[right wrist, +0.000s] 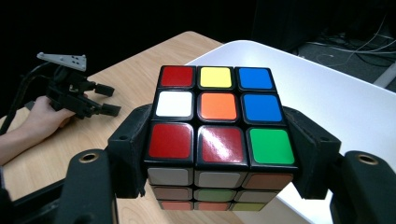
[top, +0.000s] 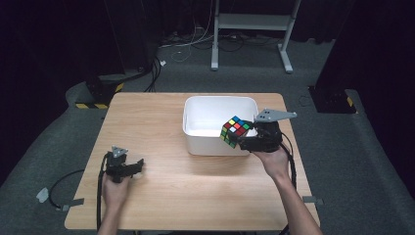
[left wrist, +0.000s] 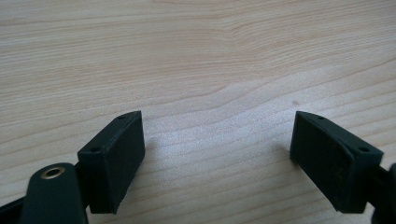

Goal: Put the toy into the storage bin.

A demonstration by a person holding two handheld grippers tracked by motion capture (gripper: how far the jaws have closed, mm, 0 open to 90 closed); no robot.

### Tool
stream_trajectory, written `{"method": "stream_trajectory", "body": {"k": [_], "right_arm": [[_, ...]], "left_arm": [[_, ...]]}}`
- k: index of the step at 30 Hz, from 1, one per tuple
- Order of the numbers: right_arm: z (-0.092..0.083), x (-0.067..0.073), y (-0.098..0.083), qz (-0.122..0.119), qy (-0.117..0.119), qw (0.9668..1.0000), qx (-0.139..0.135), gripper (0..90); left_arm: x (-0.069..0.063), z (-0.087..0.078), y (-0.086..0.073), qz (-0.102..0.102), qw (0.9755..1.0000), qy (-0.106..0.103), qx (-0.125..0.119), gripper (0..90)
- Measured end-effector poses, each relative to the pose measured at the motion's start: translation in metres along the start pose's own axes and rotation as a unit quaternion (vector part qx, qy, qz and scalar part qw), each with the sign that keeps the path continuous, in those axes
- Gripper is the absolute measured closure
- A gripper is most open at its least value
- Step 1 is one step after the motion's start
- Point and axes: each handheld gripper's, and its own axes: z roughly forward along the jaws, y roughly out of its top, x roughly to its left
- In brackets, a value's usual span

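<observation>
Nearest the lens, wooden table (top: 195, 186) filled most of the scene. White bin (top: 195, 122) came next, apparently empty. Right gripper (top: 247, 137) clamped the puzzle cube (top: 235, 131) above the bin's rim: pickup done, drop likely remaining. Left gripper (top: 139, 164) rested open on the tabletop.

Honestly can't read any text, labels, brands or numbers anywhere here, not on a single thing.

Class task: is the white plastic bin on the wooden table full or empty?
Empty: the high view shows the white plastic bin with bare white inside; the multicoloured puzzle cube is held above its rim.
</observation>
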Motion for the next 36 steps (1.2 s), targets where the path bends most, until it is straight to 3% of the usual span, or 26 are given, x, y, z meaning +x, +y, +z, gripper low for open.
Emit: {"method": "stream_trajectory", "body": {"k": [9, 23, 36], "right_arm": [[0.007, -0.013, 0.004, 0.016, -0.009, 0.9998, 0.001, 33.9], [0.016, -0.024, 0.018, 0.013, -0.032, 0.9994, 0.008, 33.9], [0.026, -0.031, 0.033, 0.015, -0.036, 0.9991, 0.019, 33.9]], "left_arm": [[0.000, 0.000, 0.000, 0.000, 1.0000, 0.000, 0.000, 18.1], [0.000, 0.000, 0.000, 0.000, 1.0000, 0.000, 0.000, 18.1], [0.000, 0.000, 0.000, 0.000, 1.0000, 0.000, 0.000, 18.1]]}}
